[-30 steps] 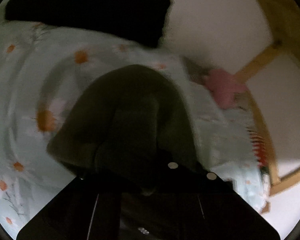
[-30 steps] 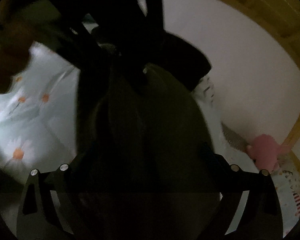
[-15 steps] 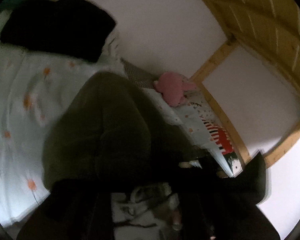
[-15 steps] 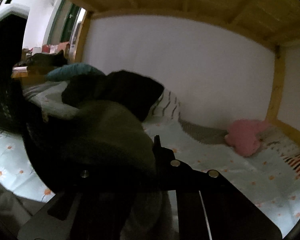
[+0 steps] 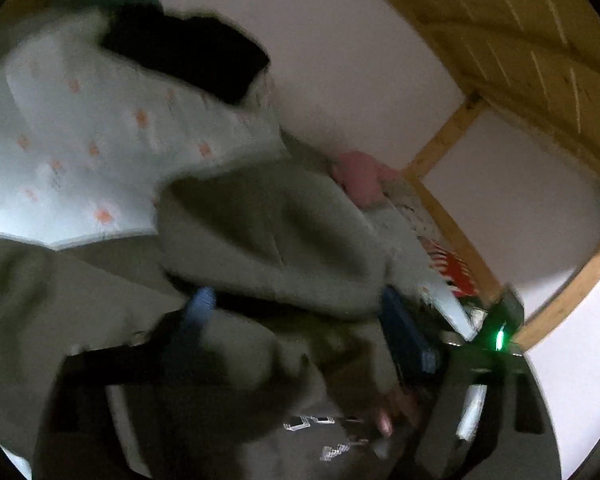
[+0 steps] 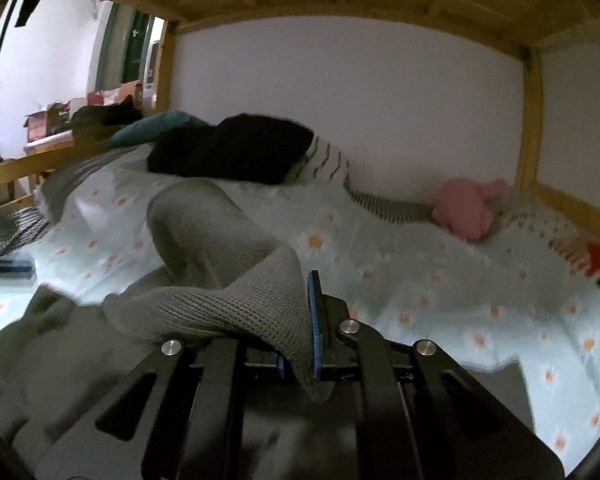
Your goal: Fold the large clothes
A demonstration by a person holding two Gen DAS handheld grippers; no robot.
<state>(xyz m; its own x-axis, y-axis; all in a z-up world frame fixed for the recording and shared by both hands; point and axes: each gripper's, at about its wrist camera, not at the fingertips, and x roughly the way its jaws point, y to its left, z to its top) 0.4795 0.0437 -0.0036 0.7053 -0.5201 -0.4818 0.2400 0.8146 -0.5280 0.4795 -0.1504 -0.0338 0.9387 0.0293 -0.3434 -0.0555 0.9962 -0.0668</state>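
Right gripper (image 6: 314, 336) pinches grey knit garment (image 6: 204, 248) edge, fold draped left over bedsheet (image 6: 420, 264). Left gripper (image 5: 300, 312) jaws spread, garment bunched between; grip unclear. Bed open rightward toward pink plush (image 6: 464, 210).

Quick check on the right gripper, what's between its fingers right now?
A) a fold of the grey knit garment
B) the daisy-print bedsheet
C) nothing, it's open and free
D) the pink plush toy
A: in the right wrist view the right gripper is shut on a fold of the grey knit garment, while the pink plush toy lies far back on the daisy-print bedsheet.
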